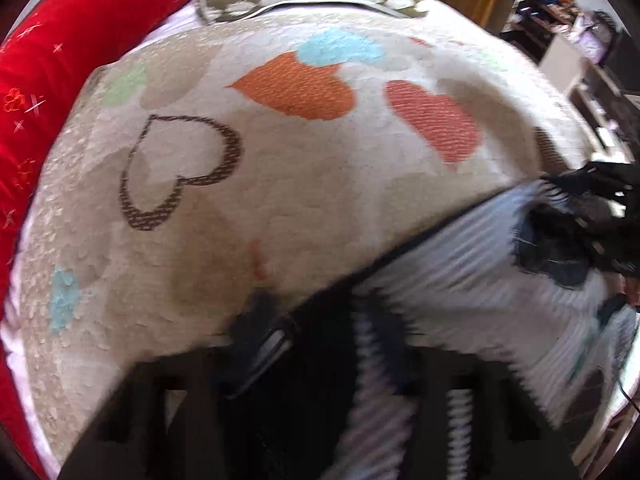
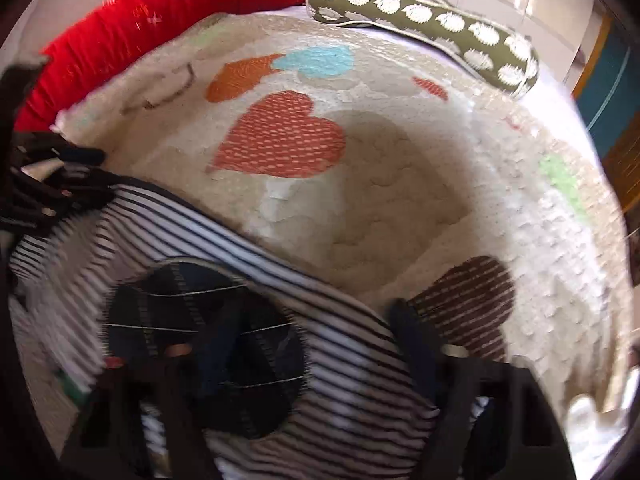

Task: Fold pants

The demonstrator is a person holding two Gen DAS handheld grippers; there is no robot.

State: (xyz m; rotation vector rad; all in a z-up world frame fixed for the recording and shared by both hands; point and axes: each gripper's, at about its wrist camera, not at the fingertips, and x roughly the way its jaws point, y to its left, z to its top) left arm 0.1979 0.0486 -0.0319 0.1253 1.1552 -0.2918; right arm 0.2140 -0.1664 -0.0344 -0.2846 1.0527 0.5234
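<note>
Striped black-and-white pants (image 1: 460, 280) with a dark round patch (image 2: 208, 340) lie on a cream blanket with coloured hearts (image 2: 380, 200). In the left wrist view my left gripper (image 1: 320, 332) sits at the pants' left end, shut on a bunched strip of the striped cloth. My right gripper (image 2: 296, 344) straddles the pants by the dark patch, its fingers wide apart and the cloth flat between them. Each gripper shows in the other's view: the left gripper (image 2: 60, 192) at the far left, the right gripper (image 1: 592, 200) at the far right. Both views are blurred.
A red bolster (image 1: 60, 60) runs along the blanket's far left side. An olive pillow with white dots (image 2: 440, 20) lies at the bed's head. Shelves and clutter (image 1: 568, 20) stand beyond the bed's right edge.
</note>
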